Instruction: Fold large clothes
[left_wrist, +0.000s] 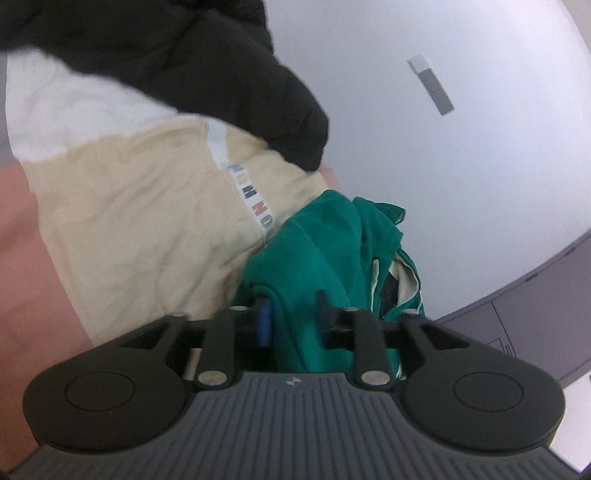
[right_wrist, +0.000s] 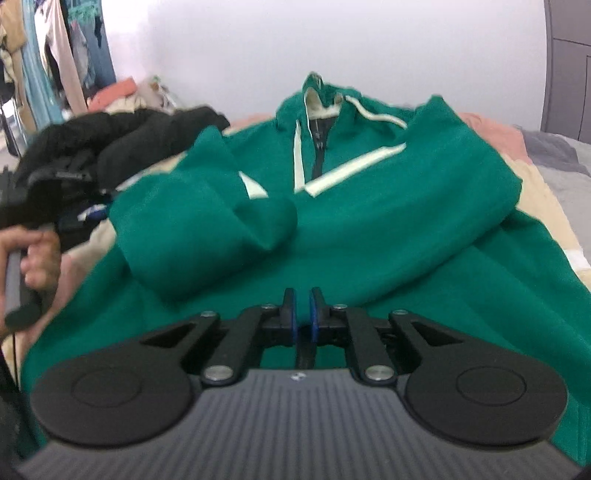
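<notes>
A green hooded sweatshirt (right_wrist: 369, 221) with cream trim lies spread on the bed, hood far, one sleeve folded across its chest. My right gripper (right_wrist: 303, 314) sits low over its near hem, jaws nearly closed with a narrow gap; no cloth shows between the blue pads (right_wrist: 293, 314). In the left wrist view the green sweatshirt (left_wrist: 317, 254) bunches between my left gripper's (left_wrist: 293, 314) fingers, which close on a fold of it. The left gripper (right_wrist: 70, 206) also shows at the sweatshirt's left edge in the right wrist view, held by a hand.
A black jacket (right_wrist: 122, 144) lies at the left of the bed, also in the left wrist view (left_wrist: 192, 70). A beige and white sheet (left_wrist: 140, 221) covers the bed. Hanging clothes (right_wrist: 48, 62) stand far left. A white wall (left_wrist: 461, 147) is behind.
</notes>
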